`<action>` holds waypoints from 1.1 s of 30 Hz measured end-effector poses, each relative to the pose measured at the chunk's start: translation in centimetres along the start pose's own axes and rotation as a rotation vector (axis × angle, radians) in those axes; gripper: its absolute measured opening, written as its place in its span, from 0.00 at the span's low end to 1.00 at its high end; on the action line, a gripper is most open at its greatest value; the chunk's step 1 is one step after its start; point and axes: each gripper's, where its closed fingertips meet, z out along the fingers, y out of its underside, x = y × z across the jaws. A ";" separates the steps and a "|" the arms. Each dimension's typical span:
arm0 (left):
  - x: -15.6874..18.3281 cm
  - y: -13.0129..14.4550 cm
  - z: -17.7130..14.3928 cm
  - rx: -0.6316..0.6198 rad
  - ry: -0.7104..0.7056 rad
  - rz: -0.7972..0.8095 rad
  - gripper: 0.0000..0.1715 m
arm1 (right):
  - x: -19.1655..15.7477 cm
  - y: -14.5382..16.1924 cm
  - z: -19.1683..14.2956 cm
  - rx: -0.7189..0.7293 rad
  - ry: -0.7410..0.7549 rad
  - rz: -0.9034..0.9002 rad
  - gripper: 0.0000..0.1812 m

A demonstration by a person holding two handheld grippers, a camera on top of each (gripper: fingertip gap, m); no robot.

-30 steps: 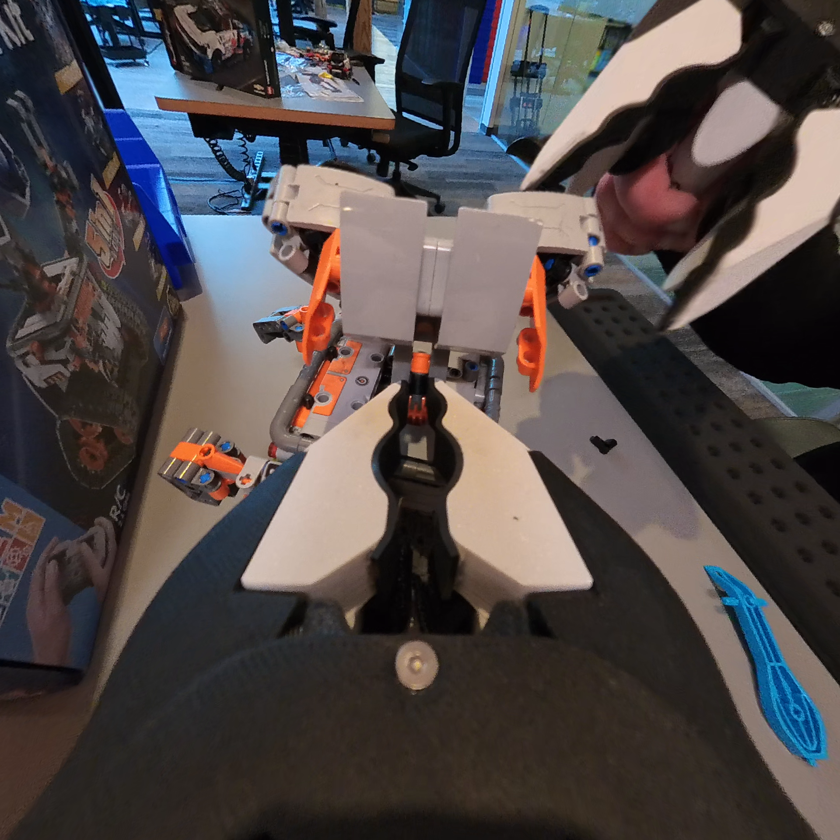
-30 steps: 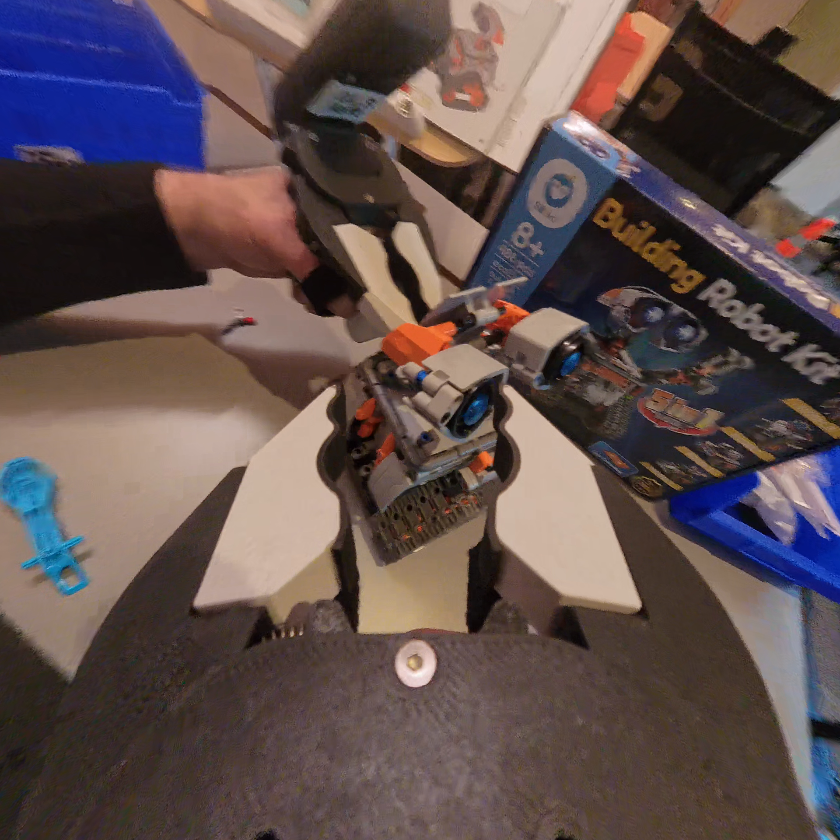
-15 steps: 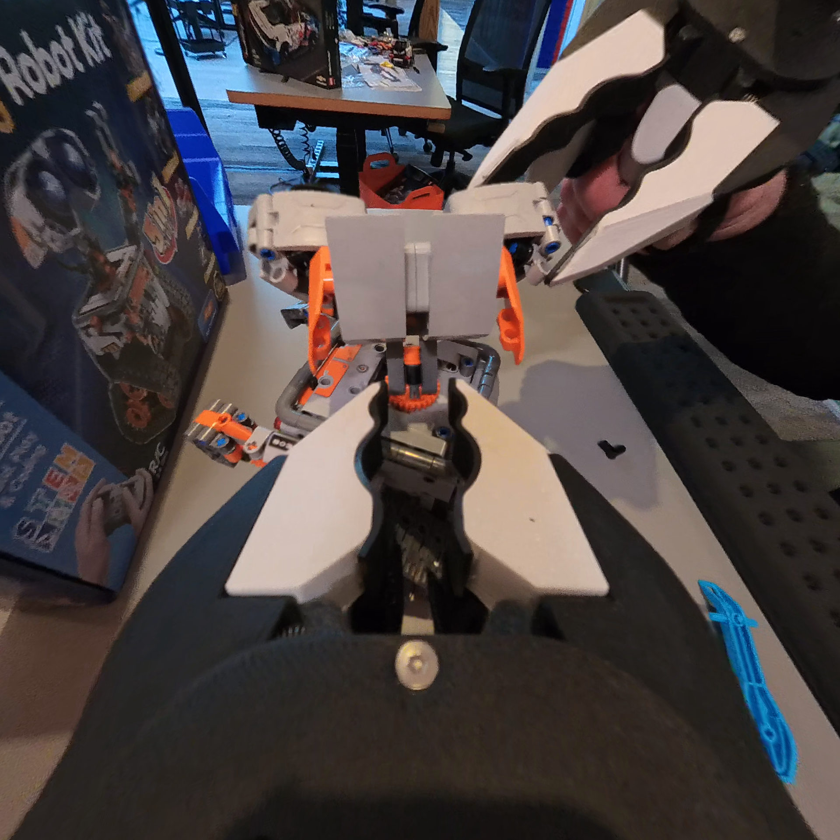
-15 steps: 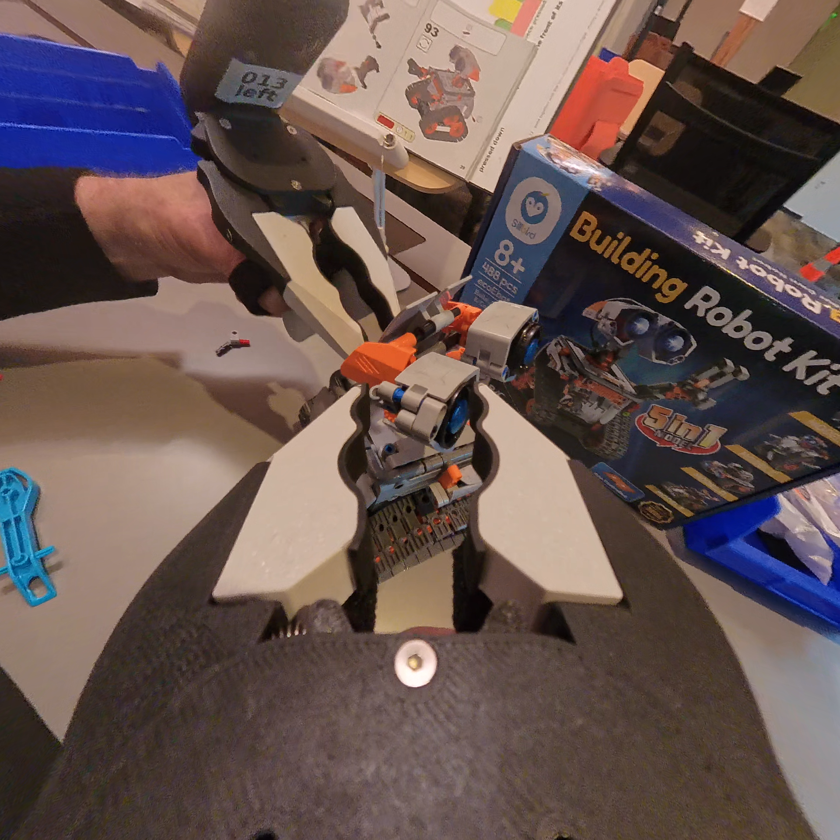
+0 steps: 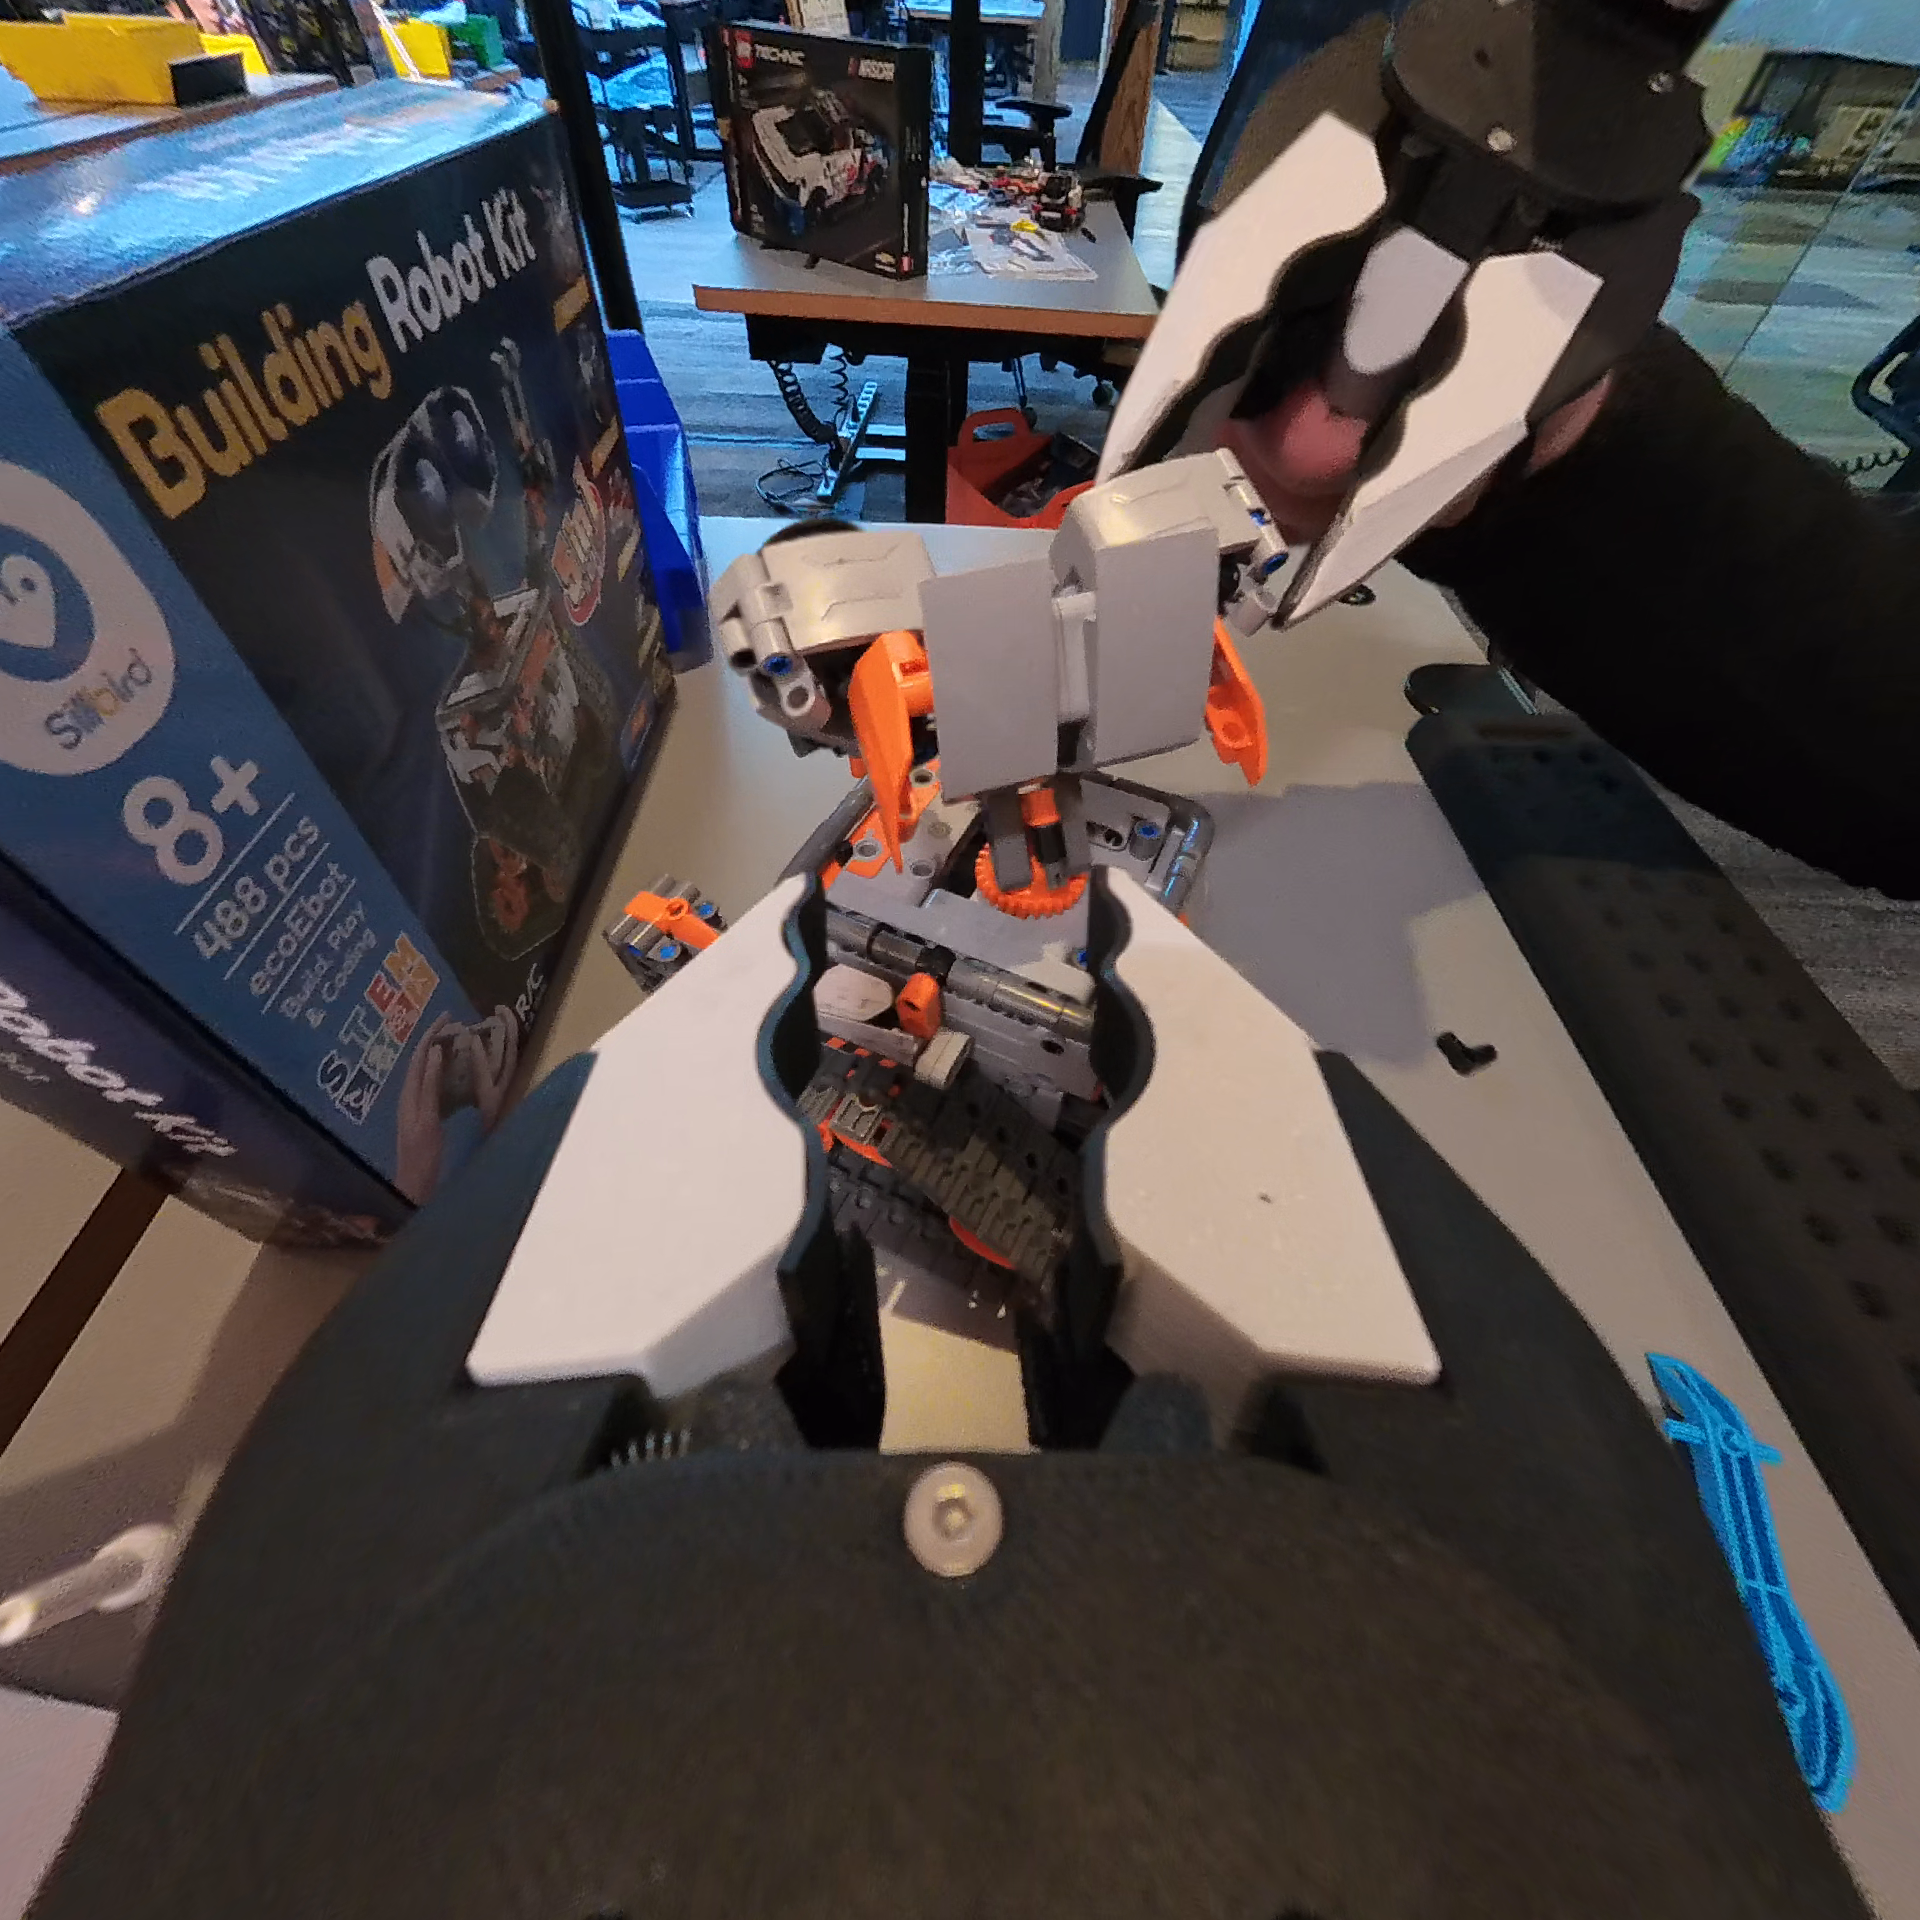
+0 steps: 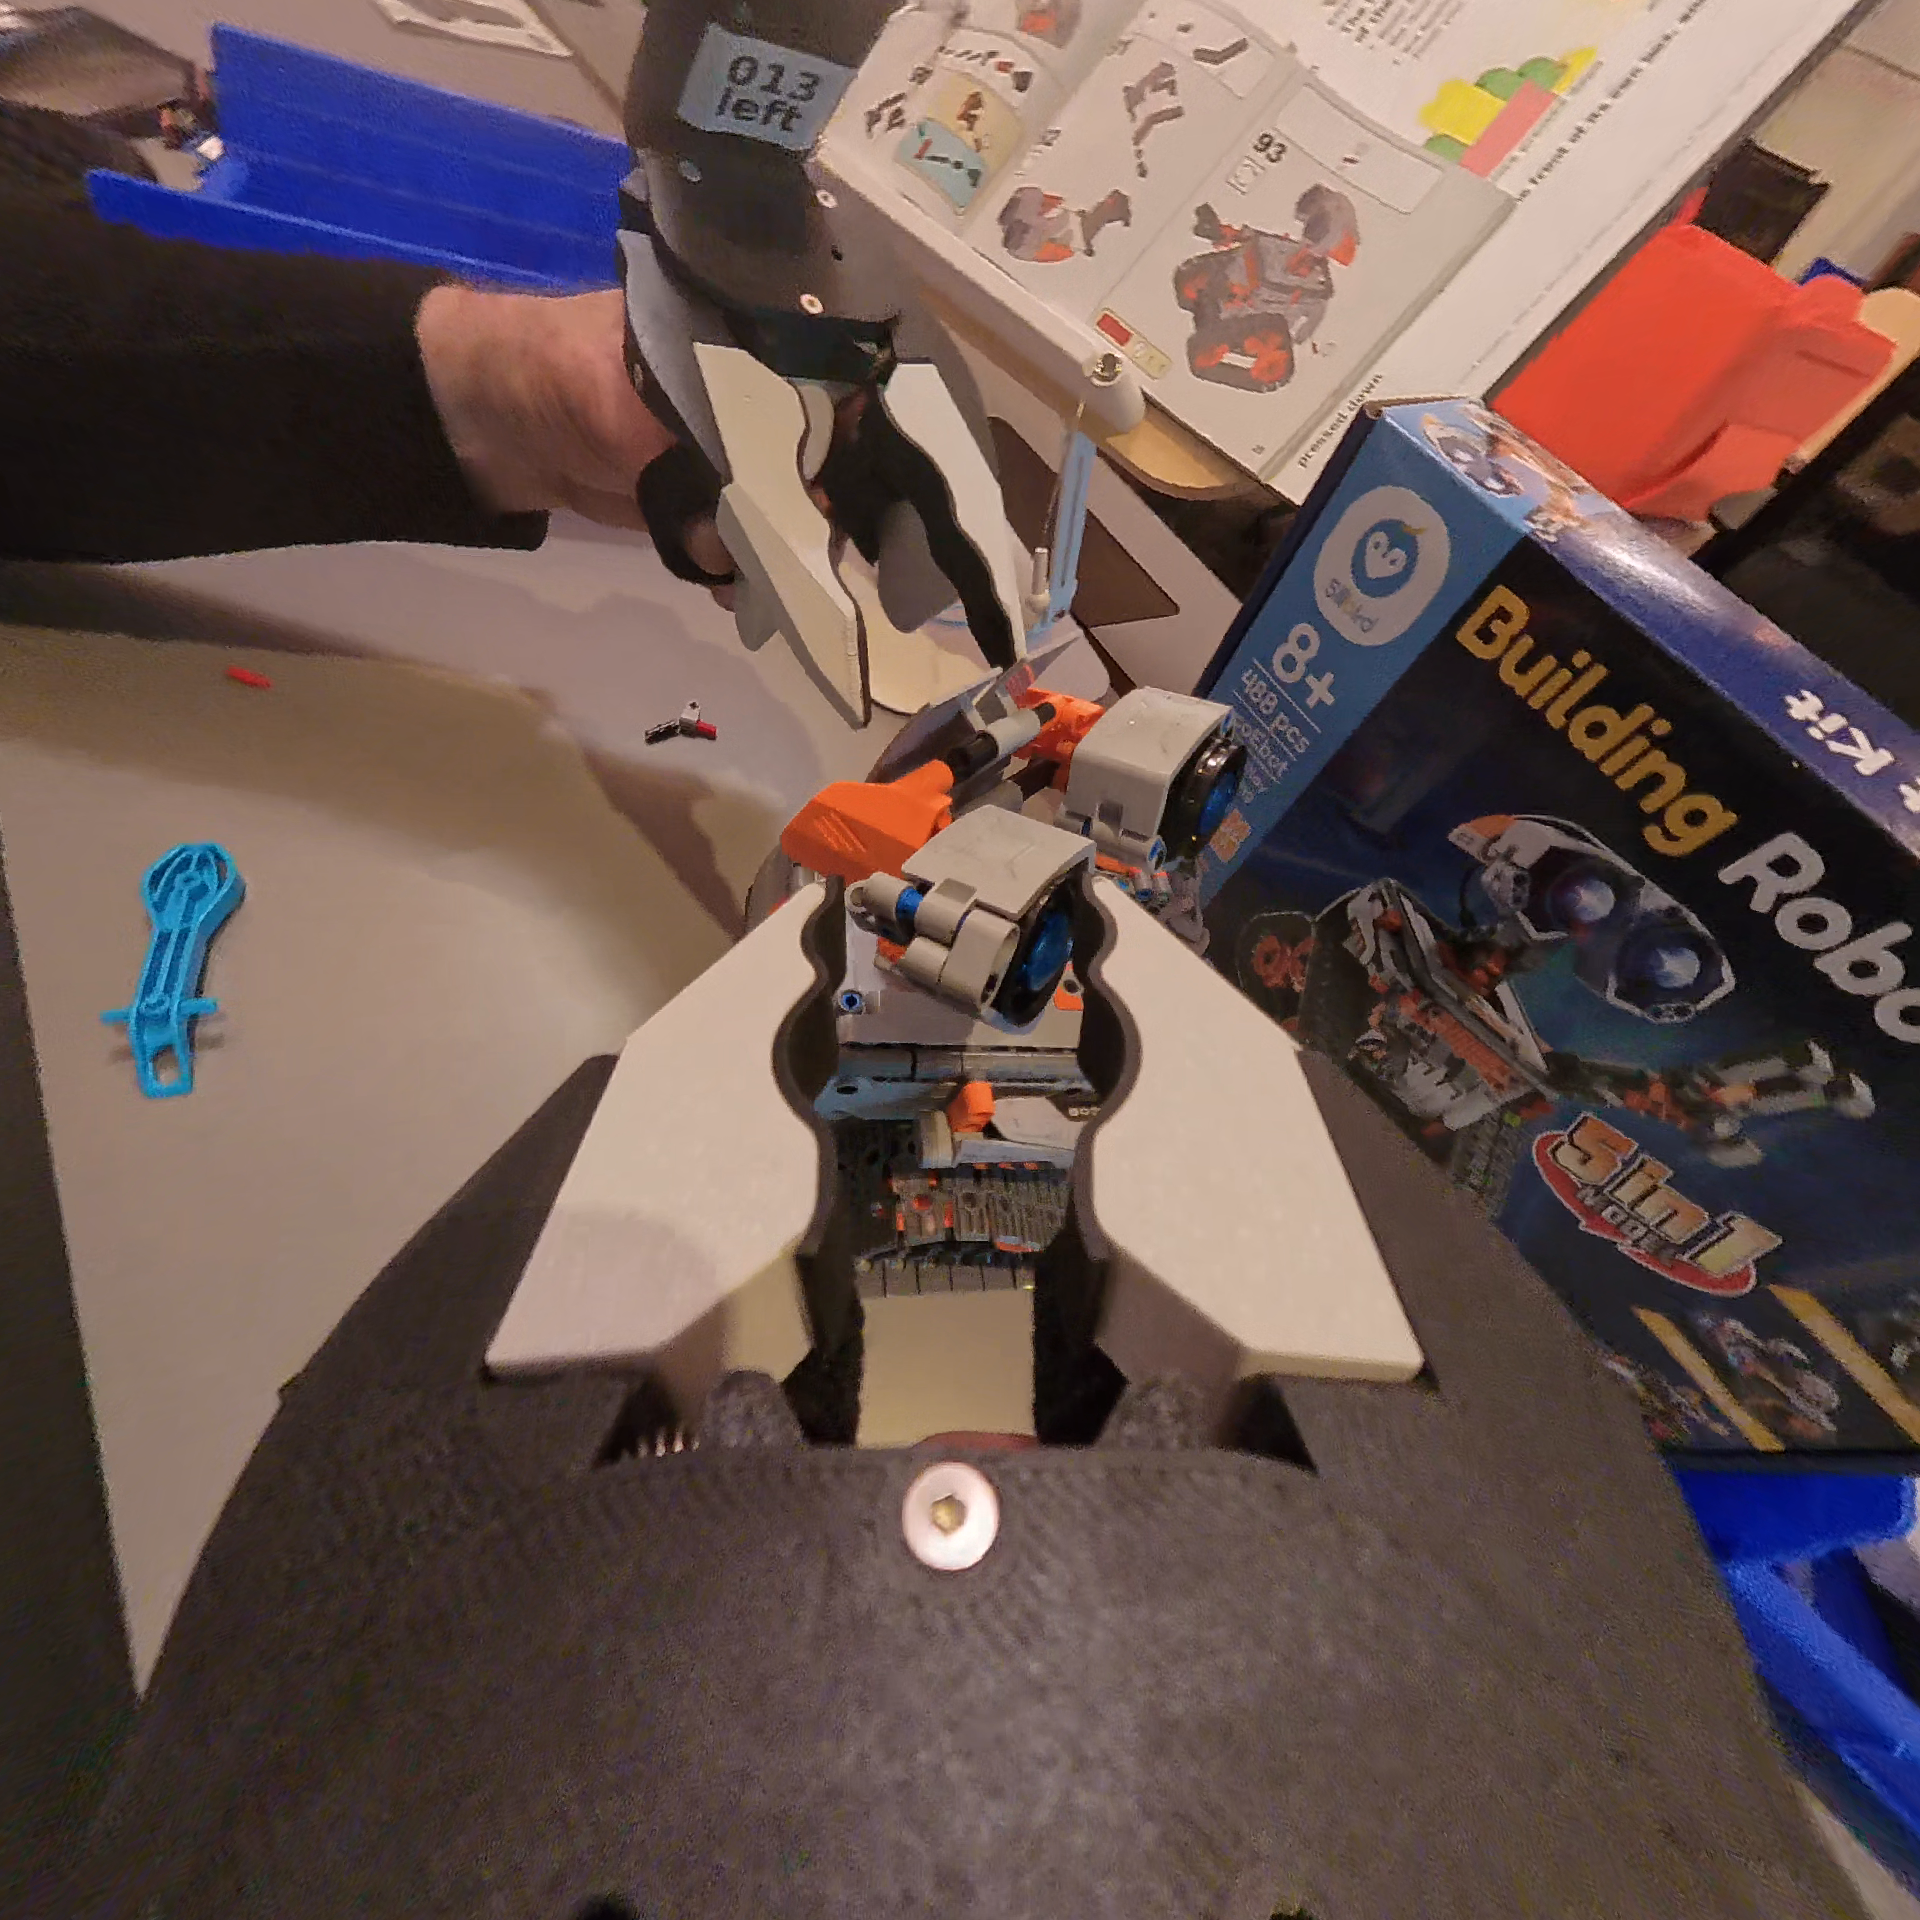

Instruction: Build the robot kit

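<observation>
A grey-and-orange brick-built robot model (image 5: pixel 997 790) is standing on the smooth pale worktop (image 5: pixel 1340 935) beside a glossy blue cardboard kit box (image 5: pixel 312 582). The left claw (image 5: pixel 951 904) is straddling its ridged tracked base with fingers released, apart. The right claw (image 6: pixel 961 914) is framing one rounded grey eye pod, likewise unclenched. A blue plastic tool (image 6: pixel 171 966) is lying nearby.
</observation>
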 end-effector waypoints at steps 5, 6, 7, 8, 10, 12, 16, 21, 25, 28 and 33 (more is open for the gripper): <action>0.0 -0.4 0.8 0.018 0.018 0.000 0.26 | 0.5 0.2 -0.1 0.009 -0.113 -0.038 0.24; 0.3 -0.5 0.9 0.030 0.035 -0.002 0.24 | 0.5 0.3 -0.1 0.010 -0.126 -0.054 0.24; 0.5 -0.6 1.0 0.035 0.044 -0.003 0.22 | 0.6 0.3 -0.1 0.010 -0.136 -0.069 0.24; 0.6 -0.6 1.1 0.036 0.046 0.001 0.20 | 0.6 0.3 -0.1 0.009 -0.148 -0.080 0.24; 0.6 -0.5 1.2 0.041 0.033 0.009 0.18 | 0.7 0.4 -0.1 0.008 -0.169 -0.098 0.23; 0.6 -0.6 1.1 0.051 0.023 0.006 0.16 | 0.9 0.5 -0.2 0.006 -0.188 -0.103 0.23; 1.0 -0.8 0.8 0.072 0.005 0.005 0.07 | 2.1 1.0 0.0 -0.005 -0.157 -0.056 0.27; 1.5 -0.6 0.7 0.060 -0.033 0.014 0.09 | 1.7 0.6 0.4 0.044 -0.145 -0.033 0.24; 1.7 -0.1 0.5 0.044 -0.034 0.000 0.09 | 2.1 0.4 0.6 0.059 -0.132 0.005 0.25; 2.4 0.9 0.8 0.002 -0.033 0.013 0.09 | 2.3 0.4 0.7 0.054 -0.130 0.020 0.25; 3.1 1.5 0.8 -0.017 -0.005 0.020 0.09 | 2.3 0.2 0.5 0.075 -0.123 0.021 0.21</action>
